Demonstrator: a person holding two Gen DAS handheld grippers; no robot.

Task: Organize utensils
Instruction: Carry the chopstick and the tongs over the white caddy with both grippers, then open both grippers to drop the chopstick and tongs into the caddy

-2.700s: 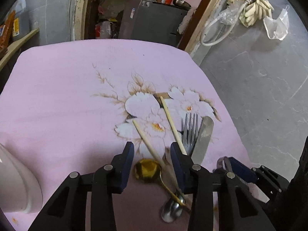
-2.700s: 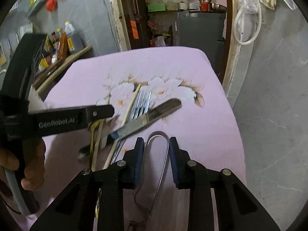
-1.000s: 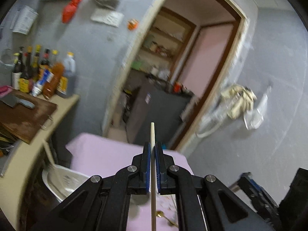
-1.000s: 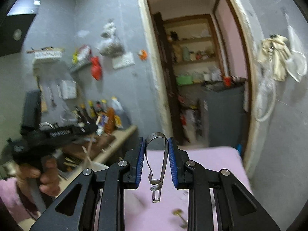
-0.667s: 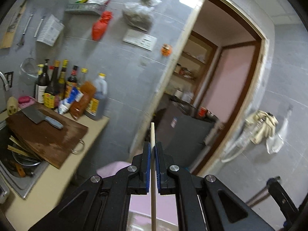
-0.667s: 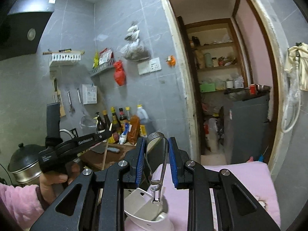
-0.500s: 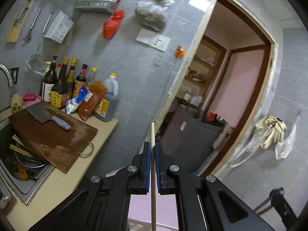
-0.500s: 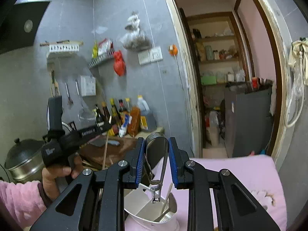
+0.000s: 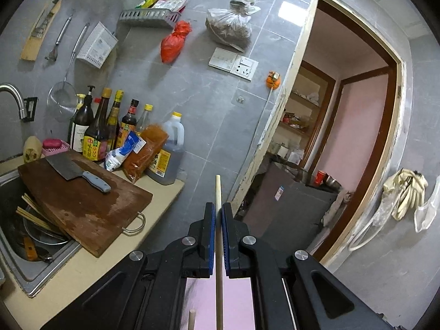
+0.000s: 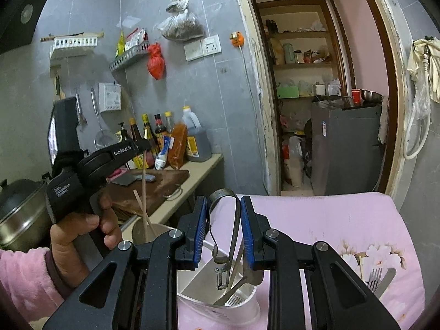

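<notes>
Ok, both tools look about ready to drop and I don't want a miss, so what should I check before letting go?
1. Left gripper shut on chopstick: ok.
2. Chopstick upright, lower end inside the round cup of the holder: ok.
3. Chopstick resting on cup bottom: cannot tell.
4. Right gripper shut on peeler: ok.
5. Peeler blade over the holder's open compartment: ok.
6. All utensils sorted: not ok; fork and knife lie on the table.
</notes>
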